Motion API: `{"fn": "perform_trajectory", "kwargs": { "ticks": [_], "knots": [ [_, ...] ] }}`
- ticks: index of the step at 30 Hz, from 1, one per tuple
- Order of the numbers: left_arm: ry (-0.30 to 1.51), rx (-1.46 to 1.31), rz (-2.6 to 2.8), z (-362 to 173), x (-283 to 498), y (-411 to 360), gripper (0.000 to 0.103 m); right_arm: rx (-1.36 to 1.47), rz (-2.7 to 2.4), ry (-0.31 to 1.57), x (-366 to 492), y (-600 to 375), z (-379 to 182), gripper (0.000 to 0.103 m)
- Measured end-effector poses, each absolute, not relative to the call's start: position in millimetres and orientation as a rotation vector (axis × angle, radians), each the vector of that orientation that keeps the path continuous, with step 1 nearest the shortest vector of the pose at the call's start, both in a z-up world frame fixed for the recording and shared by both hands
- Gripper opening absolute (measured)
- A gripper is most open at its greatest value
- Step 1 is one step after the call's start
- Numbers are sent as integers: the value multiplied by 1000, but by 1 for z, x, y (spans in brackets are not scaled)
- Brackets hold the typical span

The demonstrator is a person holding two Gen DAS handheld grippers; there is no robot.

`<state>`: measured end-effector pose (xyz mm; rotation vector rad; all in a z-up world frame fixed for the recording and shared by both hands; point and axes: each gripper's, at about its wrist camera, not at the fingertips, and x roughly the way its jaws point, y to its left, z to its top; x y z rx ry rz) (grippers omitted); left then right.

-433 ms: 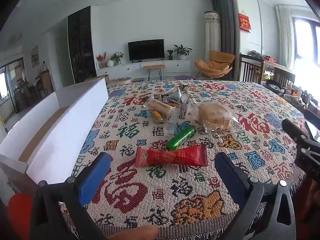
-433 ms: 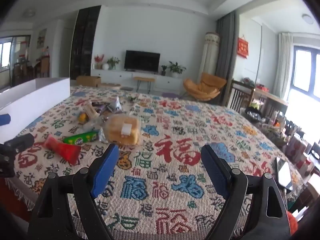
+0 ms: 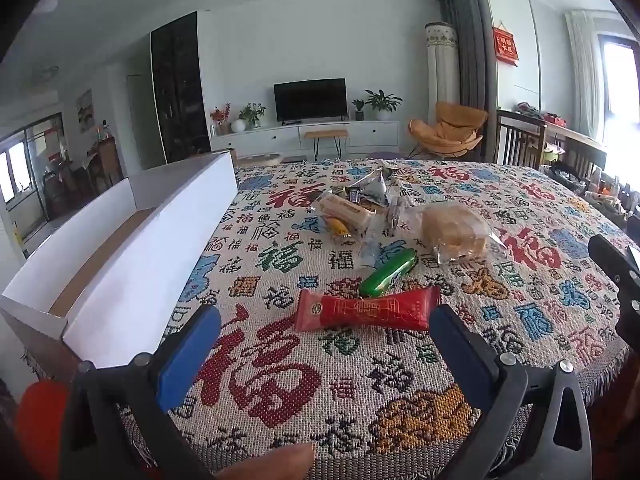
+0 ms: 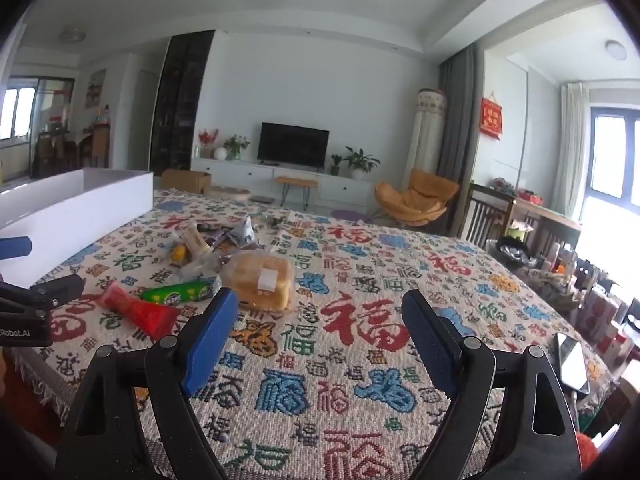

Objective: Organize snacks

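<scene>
Hovering near the table's (image 3: 552, 364) front edge, left gripper (image 3: 326, 338) jaws spread before the red snack packet (image 3: 366, 312); right gripper (image 4: 320, 338) jaws spread, empty

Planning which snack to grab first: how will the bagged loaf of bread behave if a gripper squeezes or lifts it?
The pale loaf in its clear plastic bag probably compresses easily, so a firm squeeze may dent it. It looks light for its bulk. The glossy, loose wrapper could slip or bunch between the pads.

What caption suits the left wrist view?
Open left claw approaches a red snack packet beside a white box.
</scene>
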<state>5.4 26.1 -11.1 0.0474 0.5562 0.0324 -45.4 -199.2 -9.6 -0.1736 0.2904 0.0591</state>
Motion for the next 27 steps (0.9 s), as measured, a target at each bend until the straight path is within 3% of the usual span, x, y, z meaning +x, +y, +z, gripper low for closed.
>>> {"fn": "perform_trajectory", "kwargs": {
  "ticks": [27],
  "knots": [
    [585, 98, 30, -24, 9, 11, 103, -147, 84, 360, -35, -202, -23, 87]
  ]
}}
